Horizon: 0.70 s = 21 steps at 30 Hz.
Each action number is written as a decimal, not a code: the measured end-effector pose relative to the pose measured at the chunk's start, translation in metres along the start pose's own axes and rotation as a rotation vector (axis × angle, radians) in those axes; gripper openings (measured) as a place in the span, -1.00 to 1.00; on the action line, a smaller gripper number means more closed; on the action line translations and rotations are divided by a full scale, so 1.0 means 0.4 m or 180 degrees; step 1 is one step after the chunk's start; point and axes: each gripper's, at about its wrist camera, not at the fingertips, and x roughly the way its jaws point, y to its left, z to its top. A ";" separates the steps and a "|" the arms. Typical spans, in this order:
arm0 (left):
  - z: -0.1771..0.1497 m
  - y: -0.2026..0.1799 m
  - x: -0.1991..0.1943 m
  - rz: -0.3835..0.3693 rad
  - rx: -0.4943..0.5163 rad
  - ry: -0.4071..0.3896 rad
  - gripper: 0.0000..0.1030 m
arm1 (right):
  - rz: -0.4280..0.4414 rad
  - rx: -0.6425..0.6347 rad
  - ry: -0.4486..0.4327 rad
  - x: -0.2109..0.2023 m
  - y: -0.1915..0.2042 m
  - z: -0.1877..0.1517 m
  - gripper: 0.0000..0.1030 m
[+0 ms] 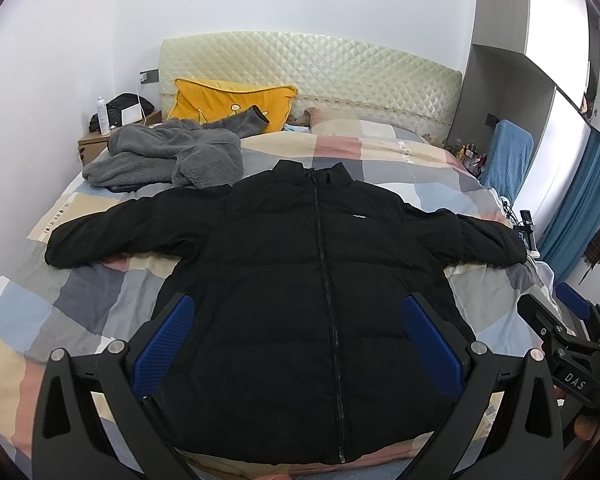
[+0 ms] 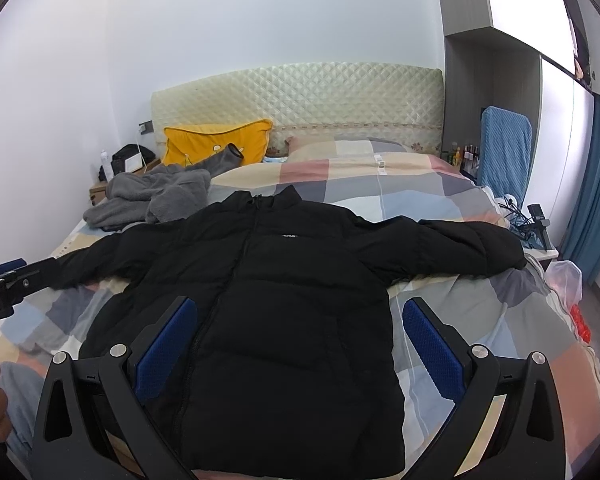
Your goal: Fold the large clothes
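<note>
Jaws of both the left gripper (image 1: 300,348) and the right gripper (image 2: 300,348) stand wide apart, holding nothing, above the hem of the black zipped puffer jacket (image 1: 300,280). It lies flat, front up, sleeves spread, on the checked pastel bed quilt (image 1: 80,300). No fold shows yet; the whole folding appears left to do.

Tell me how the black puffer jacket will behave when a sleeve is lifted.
The black puffer jacket is probably floppy: its sleeves lie limp on the checked quilt. Its quilted, puffy panels suggest it is light for its bulk. The smooth shell may slip in a shallow pinch.
</note>
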 end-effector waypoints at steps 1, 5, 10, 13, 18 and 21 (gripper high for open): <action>0.001 0.002 0.000 -0.0001 -0.0003 0.0001 1.00 | 0.0004 -0.0002 -0.0002 0.000 0.000 0.000 1.00; -0.002 0.003 0.002 -0.0033 -0.0068 0.0019 1.00 | 0.0003 -0.0004 0.0002 0.001 0.001 -0.001 1.00; -0.006 -0.003 0.006 -0.0067 -0.0065 0.0051 1.00 | -0.0004 -0.0018 0.0018 0.003 0.000 -0.005 1.00; -0.006 -0.004 0.003 -0.0071 -0.0054 0.0043 1.00 | -0.0009 -0.0012 0.0016 0.004 -0.002 -0.005 1.00; -0.006 -0.005 0.001 -0.0059 -0.0051 0.0038 1.00 | -0.0017 -0.0015 0.0028 0.007 0.002 -0.003 1.00; -0.003 -0.003 0.003 -0.0063 -0.0051 0.0047 1.00 | -0.0012 0.0008 0.0028 0.011 -0.004 0.000 1.00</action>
